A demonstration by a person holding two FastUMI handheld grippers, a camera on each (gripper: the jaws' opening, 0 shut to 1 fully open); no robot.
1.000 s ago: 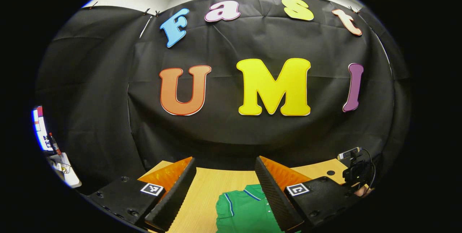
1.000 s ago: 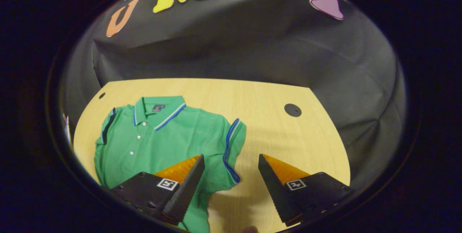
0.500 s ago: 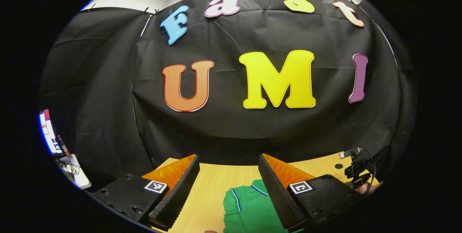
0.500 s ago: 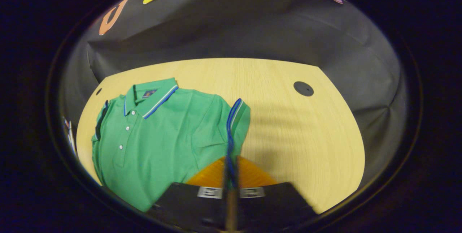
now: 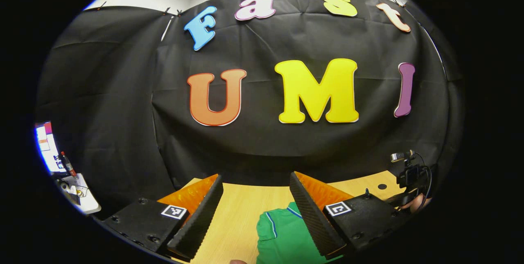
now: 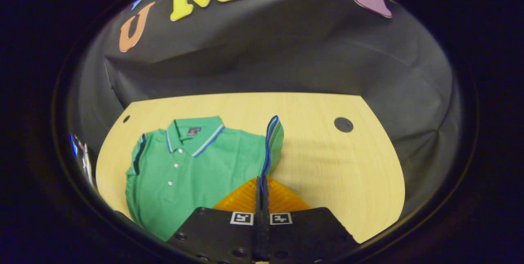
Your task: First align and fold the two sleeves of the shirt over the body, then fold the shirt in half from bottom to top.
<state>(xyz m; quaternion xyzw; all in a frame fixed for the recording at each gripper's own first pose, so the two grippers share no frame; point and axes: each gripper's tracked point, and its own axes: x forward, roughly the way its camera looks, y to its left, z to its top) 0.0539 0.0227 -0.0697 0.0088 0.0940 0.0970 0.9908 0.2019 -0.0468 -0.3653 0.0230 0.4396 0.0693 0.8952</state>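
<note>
So the green polo shirt (image 6: 192,174) is lying flat on the wooden table (image 6: 327,165), collar toward the booth wall, buttons up. Taking the shirt as the landmark: the table on its sleeve side is bare wood all the way out to the curved edge, with just a dark round hole (image 6: 343,124) well away from the fabric. Plenty of room there. On the far side of the shirt, the other sleeve sits near the table's edge, and behind the collar there's only a narrow strip of wood before the wall.

The right gripper (image 6: 261,184) is pinched tight on the blue-trimmed sleeve (image 6: 273,137), fingers pressed together with the cuff's striped edge running up out of them. The sleeve stands up off the table, tilted toward the shirt body.

In the left gripper view, the left gripper (image 5: 256,210) is spread wide, holding nothing, hanging above the shirt's shoulder and collar area.

Compared to a second ago: the right one was wide open around that sleeve then, with the sleeve lying flat. Now it's clamped and lifted. The left gripper has barely shifted.
</note>
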